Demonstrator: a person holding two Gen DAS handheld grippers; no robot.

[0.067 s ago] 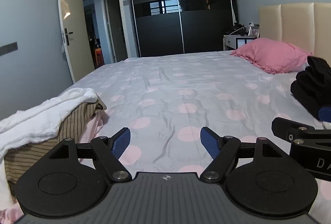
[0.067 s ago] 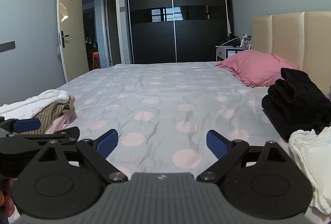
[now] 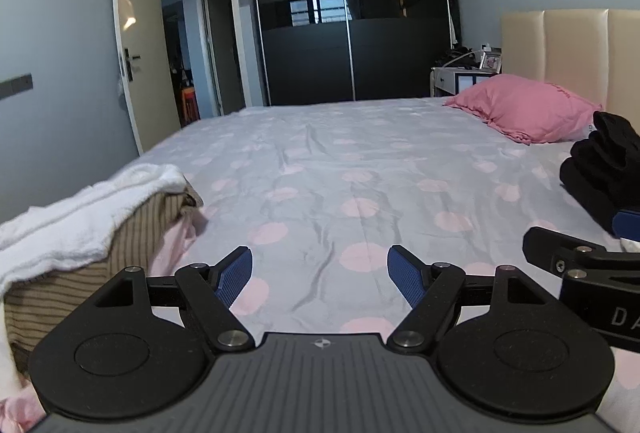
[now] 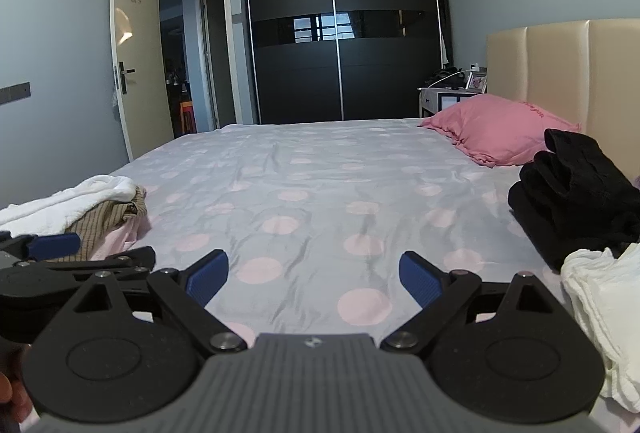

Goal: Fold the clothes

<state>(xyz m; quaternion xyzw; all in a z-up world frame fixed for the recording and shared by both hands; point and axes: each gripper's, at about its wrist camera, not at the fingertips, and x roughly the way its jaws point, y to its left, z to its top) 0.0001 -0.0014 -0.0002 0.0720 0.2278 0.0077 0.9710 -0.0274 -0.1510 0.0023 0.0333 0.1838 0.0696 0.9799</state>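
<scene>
I have the left gripper [image 3: 320,275] and right gripper [image 4: 314,279] spread wide and empty above the bed [image 4: 312,193]. White and striped clothes [image 3: 80,229] lie left; black clothes [image 4: 576,193] and a white garment [image 4: 604,309] right.

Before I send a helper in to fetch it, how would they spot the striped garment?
Start at the bed with the pink-dotted sheet and go to its side away from the beige headboard. A pile of clothes lies there; the striped garment is the brown one with thin dark lines, under a white towel and above pink fabric.
</scene>
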